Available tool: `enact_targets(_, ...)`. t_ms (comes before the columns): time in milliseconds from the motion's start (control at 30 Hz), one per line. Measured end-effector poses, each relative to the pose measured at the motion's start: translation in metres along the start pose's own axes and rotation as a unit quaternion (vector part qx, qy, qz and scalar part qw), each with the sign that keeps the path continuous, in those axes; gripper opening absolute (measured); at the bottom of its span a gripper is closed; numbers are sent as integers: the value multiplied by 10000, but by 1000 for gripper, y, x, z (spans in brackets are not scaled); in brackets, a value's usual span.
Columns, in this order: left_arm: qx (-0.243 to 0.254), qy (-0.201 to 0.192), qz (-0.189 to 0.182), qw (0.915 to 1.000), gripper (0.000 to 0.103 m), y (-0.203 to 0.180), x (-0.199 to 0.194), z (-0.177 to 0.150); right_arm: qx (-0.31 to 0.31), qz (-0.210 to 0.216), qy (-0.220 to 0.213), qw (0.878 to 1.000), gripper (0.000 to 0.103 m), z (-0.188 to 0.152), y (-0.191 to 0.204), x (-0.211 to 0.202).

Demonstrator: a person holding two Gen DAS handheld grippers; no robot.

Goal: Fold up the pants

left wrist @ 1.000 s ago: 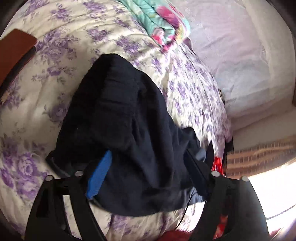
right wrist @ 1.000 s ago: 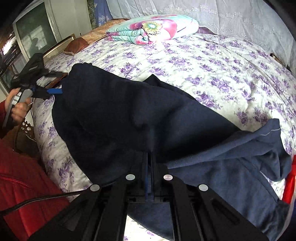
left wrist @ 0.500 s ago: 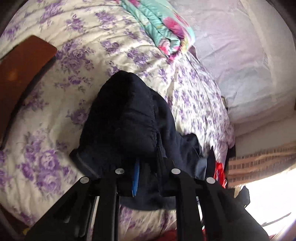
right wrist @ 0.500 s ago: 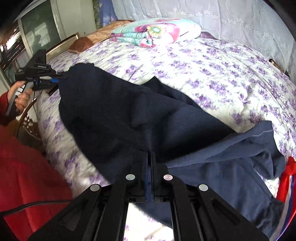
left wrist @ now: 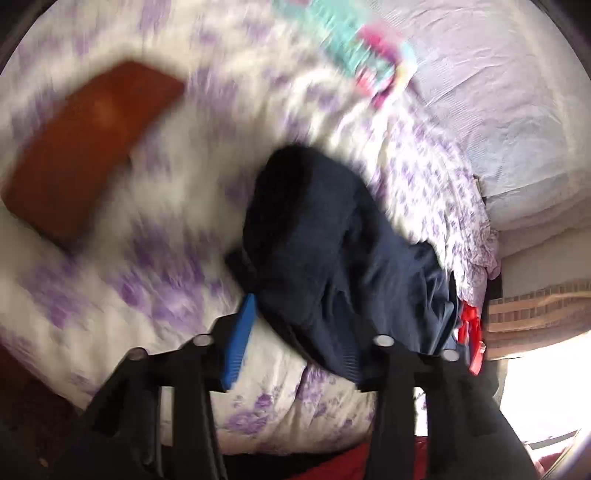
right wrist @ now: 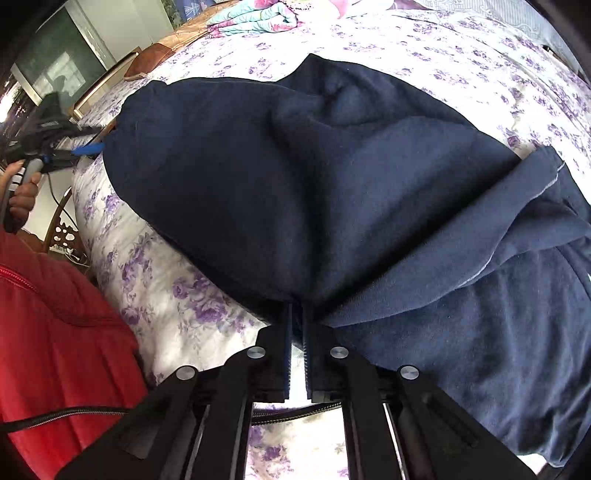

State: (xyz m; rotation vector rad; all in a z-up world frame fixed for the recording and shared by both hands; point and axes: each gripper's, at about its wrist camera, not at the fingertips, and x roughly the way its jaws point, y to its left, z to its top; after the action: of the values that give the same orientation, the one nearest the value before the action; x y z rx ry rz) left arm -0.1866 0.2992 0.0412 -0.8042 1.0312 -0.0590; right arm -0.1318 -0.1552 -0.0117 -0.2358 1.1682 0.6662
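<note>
Floral bedspread (right wrist: 461,55) holds navy pants (right wrist: 295,177), right tongs (right wrist: 297,317) pinching them.

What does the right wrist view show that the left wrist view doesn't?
Only the right wrist view: the right gripper pinching the pants' edge, the hand holding the left gripper, and a red jacket. Only the left wrist view: the left gripper's jaws close up, opening, with the pants' edge between them, and a brown board; it is blurred. Both: the navy pants, the floral bedspread and the folded quilt.
</note>
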Motion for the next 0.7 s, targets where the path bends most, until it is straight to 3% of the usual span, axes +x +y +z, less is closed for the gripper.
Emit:
enact_targets(100, 454, -288, -445, 9976, 45, -29, -18, 9, 195, 106, -18, 9998, 8, -1, -6, 0)
enact_targets(167, 710, -164, -676, 9950, 59, -51, -6, 15, 289, 237, -85, 9993, 11, 2, -6, -8)
enact_targets(233, 999, 68, -647, 9929, 71, -75, 21, 12, 448, 382, -490, 9971, 11, 13, -13, -34)
enact_targets(267, 1099, 191, -598, 9920, 71, -78, 32, 12, 559, 395, -690, 9953, 15, 18, -19, -45)
enact_targets(300, 1258, 391, -490, 9901, 71, -86, 52, 6, 772, 348, -967, 9917, 34, 26, -30, -60)
enact_targets(333, 1376, 524, -337, 9885, 71, -90, 69, -1, 1004, 183, -1177, 9878, 54, 33, -43, -69)
enact_targets(400, 1587, 684, 312, 9845, 71, -81, 97, -16, 1692, -430, -1524, 9728, 57, 52, -76, -82)
enact_targets(433, 1722, 566, 497, 9822, 72, -80, 105, -23, 2015, -750, -1583, 9637, 57, 62, -91, -83)
enact_targets(467, 1910, 300, 519, 9798, 76, -83, 105, -31, 2341, -1133, -1586, 9525, 58, 72, -104, -82)
enact_targets(500, 2083, 256, 514, 9764, 89, -88, 106, -38, 2668, -1544, -1542, 9387, 62, 84, -119, -78)
enact_targets(567, 2554, 241, 839, 9629, 98, -100, 115, -49, 3063, -2117, -1422, 9171, 64, 104, -141, -62)
enact_targets(600, 2912, 244, 1220, 9485, 98, -108, 123, -57, 3207, -2271, -1337, 9098, 64, 111, -149, -52)
enact_targets(700, 3489, 232, 1833, 9188, 99, -123, 137, -70, 3497, -2489, -884, 8988, 64, 122, -169, -14)
